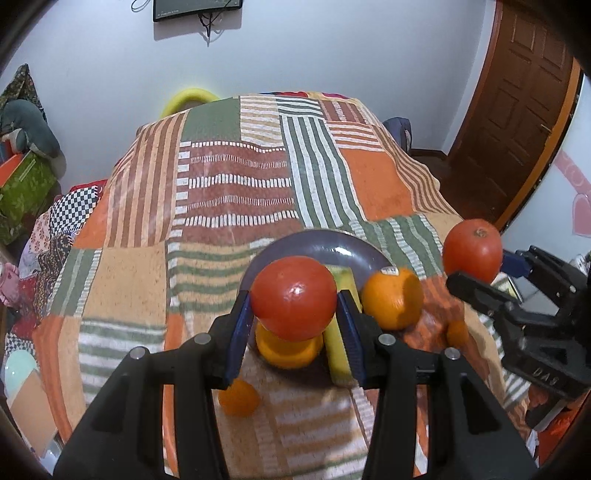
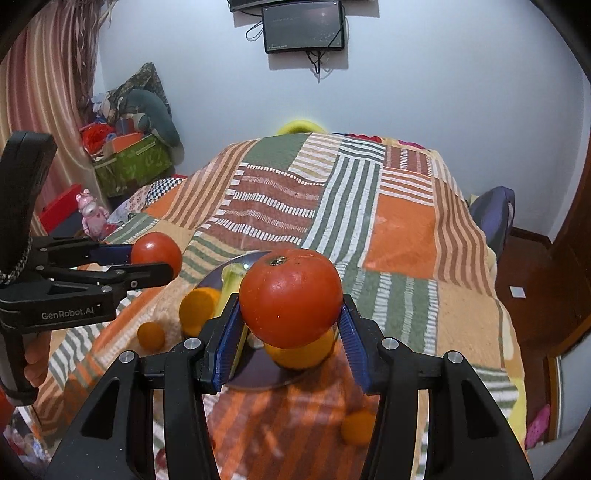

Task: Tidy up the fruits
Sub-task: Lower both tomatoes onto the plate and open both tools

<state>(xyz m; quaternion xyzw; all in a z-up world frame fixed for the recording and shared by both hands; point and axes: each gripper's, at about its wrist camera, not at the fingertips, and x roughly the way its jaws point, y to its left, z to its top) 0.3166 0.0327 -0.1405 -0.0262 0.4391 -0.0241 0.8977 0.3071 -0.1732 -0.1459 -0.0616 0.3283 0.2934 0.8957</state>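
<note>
My left gripper (image 1: 294,303) is shut on a red tomato (image 1: 294,297) and holds it above a grey-purple plate (image 1: 317,245). On the plate lie an orange (image 1: 290,350), a yellow-green fruit (image 1: 338,354) and a second orange (image 1: 393,298). My right gripper (image 2: 291,301) is shut on another red tomato (image 2: 290,297), also above the plate (image 2: 255,365). In the left wrist view that tomato (image 1: 472,250) is at the right. Small oranges (image 1: 239,398) (image 1: 457,332) lie on the cloth.
The striped patchwork cloth (image 1: 236,192) covers the surface and drops off at its edges. A green box (image 2: 133,164) with clutter stands at the far left. A wooden door (image 1: 517,110) is at the right. A screen (image 2: 303,26) hangs on the wall.
</note>
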